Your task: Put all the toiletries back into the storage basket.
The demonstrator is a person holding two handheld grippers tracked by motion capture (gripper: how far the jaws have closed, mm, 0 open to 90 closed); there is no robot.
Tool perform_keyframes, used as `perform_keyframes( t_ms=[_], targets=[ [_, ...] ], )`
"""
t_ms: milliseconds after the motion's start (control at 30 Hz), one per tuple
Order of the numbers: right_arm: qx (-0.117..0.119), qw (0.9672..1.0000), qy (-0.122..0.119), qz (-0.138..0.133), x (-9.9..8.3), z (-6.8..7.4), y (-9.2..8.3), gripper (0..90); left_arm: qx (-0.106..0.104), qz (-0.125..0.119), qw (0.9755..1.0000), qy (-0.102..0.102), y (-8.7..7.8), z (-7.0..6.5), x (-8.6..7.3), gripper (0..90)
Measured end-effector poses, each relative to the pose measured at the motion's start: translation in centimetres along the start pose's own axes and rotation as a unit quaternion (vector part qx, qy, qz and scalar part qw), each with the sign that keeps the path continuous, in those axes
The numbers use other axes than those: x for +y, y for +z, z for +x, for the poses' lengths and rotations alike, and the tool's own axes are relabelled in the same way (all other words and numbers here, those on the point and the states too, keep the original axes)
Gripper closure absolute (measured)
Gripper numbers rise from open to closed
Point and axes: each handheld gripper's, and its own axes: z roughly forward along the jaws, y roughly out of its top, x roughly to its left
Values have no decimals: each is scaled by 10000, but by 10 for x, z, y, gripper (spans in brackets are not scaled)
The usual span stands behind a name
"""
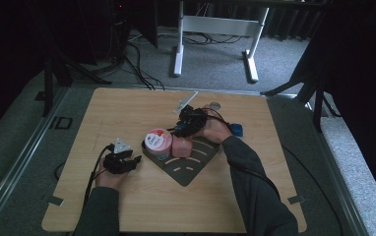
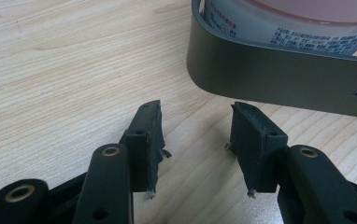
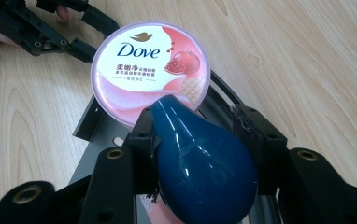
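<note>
My right gripper [image 3: 193,128] is shut on a glossy dark-blue teardrop-shaped bottle [image 3: 204,163], narrow end pointing forward. It hangs over a dark grey slotted tray [image 1: 192,169] near the table's middle. In the tray stands a round Dove tub [image 3: 149,70] with a pink and white lid, also the tub [image 1: 157,140] in the high view, with a pink item [image 1: 181,146] next to it. My left gripper [image 2: 195,140] is open with nothing between its jaws, low over the wood just outside the tray's rounded wall [image 2: 279,79], at the tray's left [image 1: 136,160].
A small blue object [image 1: 236,130] lies on the table by the right wrist, and a small round grey thing [image 1: 214,105] sits farther back. The wooden tabletop [image 1: 127,108] is bare at left and front. A white desk frame [image 1: 215,29] stands on the floor beyond.
</note>
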Motion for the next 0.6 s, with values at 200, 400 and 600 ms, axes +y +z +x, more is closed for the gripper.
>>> perform_keyframes(
  t_ms=[200, 400, 600],
  targets=[
    [-15, 10000, 0, -47, -2, 3, 1, 537, 3, 4, 10000, 3, 0, 0, 0, 536],
    [-79, 10000, -20, 23, -3, 6, 3, 481, 25, -7, 10000, 22, 0, -1, 0, 538],
    [-160, 9998, 61, -68, -10, 5, -6, 417, 20, -38, 10000, 38, -3, -3, 0, 550]
  ],
)
